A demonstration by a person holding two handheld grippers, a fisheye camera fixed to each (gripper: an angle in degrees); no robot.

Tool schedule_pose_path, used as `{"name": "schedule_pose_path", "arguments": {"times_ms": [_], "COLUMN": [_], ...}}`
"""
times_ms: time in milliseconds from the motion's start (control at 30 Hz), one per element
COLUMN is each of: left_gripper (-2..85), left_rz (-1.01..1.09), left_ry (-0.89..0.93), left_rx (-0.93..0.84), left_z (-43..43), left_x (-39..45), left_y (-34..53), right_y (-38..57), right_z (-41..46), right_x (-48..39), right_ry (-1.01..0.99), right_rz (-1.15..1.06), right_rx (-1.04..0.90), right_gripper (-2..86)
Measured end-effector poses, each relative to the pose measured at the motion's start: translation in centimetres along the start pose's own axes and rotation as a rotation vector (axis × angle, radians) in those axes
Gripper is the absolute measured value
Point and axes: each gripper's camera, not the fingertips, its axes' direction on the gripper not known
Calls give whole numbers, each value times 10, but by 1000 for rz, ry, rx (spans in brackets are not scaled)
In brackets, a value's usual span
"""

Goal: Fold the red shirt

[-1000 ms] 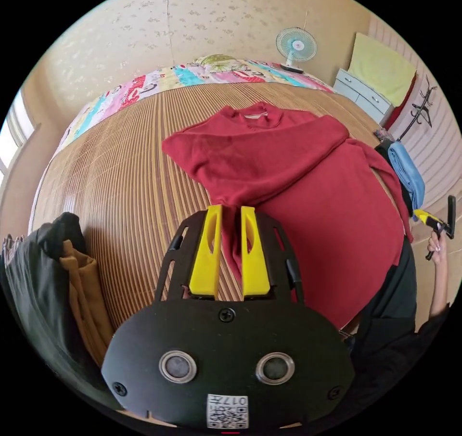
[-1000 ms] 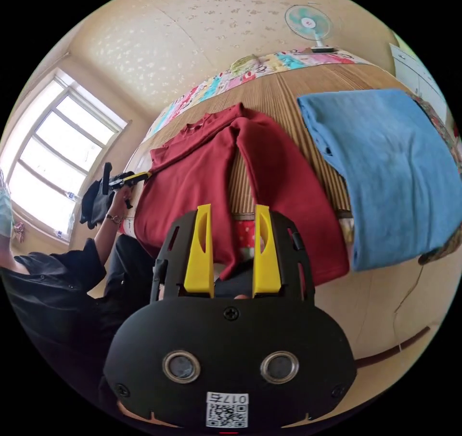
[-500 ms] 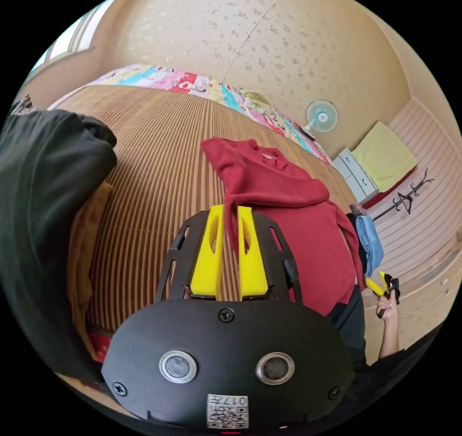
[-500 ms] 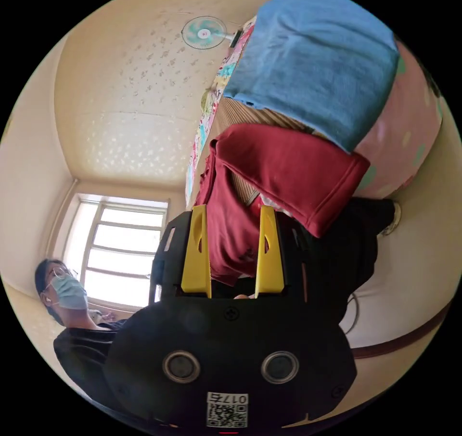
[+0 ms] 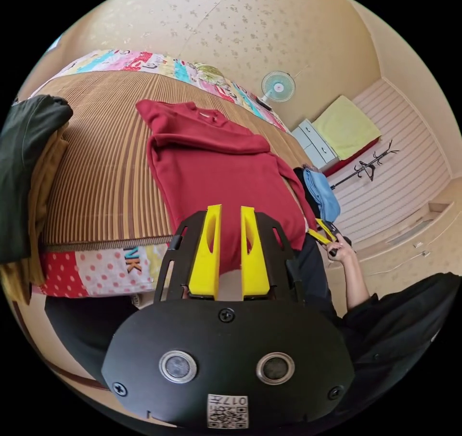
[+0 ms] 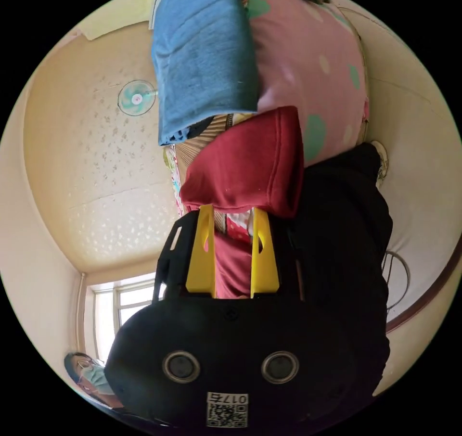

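Both claws stand apart: the left claw (image 5: 228,214) and right claw (image 6: 232,214) each hide the red shirt's (image 5: 211,166) hem at the bed's (image 5: 101,166) edge.

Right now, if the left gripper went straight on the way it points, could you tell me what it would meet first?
Most likely the red shirt: the left gripper points at its lower hem near the bed's edge, though the depth is unclear.
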Motion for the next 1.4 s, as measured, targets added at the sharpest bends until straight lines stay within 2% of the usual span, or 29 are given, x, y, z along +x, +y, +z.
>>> {"name": "schedule_pose_path", "arguments": {"times_ms": [100,200,300,367,467,533,600,667,767,833,900,1000,1100,1167,1233,1300,1367,1400], "left_gripper": [66,67,66,66,65,65,65,65,65,65,65,65,65,65,65,65,65,65], "left_rz": [20,25,-12,-36,-27,-24,-27,-30,-42,-60,-80,-88,-66,-46,-41,-40,-52,-50], "left_ry": [2,-15,22,36,10,3,-6,-28,-32,-23,-11,13,27,29,25,30,57,65], "left_rx": [-62,-107,-129,-126,-140,-142,-135,-111,-74,-60,-64,-90,-109,-124,-130,-134,-140,-133], "left_z": [5,9,11,9,4,-2,-12,-26,-37,-38,-34,-22,-13,-6,-3,0,-1,-3], "left_x": [10,12,5,-1,-2,-3,-5,-8,-12,-15,-20,-23,-18,-11,-6,-1,2,4], "left_y": [14,29,41,48,52,55,58,65,75,80,82,82,78,75,75,77,81,83], "right_y": [10,34,70,109,140,138,128,115,102,95,94,118,184,260,317,368,417,425], "right_z": [-1,-6,-6,7,35,54,78,123,178,200,211,243,304,363,416,477,554,570], "right_x": [4,-21,-92,-163,-245,-289,-337,-400,-445,-449,-445,-439,-442,-424,-392,-345,-276,-260], "right_ry": [-2,49,205,286,320,307,309,457,590,648,568,333,156,31,-5,34,269,346], "right_rz": [0,-126,-423,-700,-955,-1016,-1081,-1222,-1379,-1348,-1280,-1267,-1433,-1578,-1634,-1643,-1615,-1604], "right_rx": [52,159,293,388,487,522,489,429,325,365,391,309,108,-95,-271,-463,-675,-711], "right_gripper": [47,31,26,25,26,27,28,29,29,28,28,28,27,27,28,30,34,35]}}
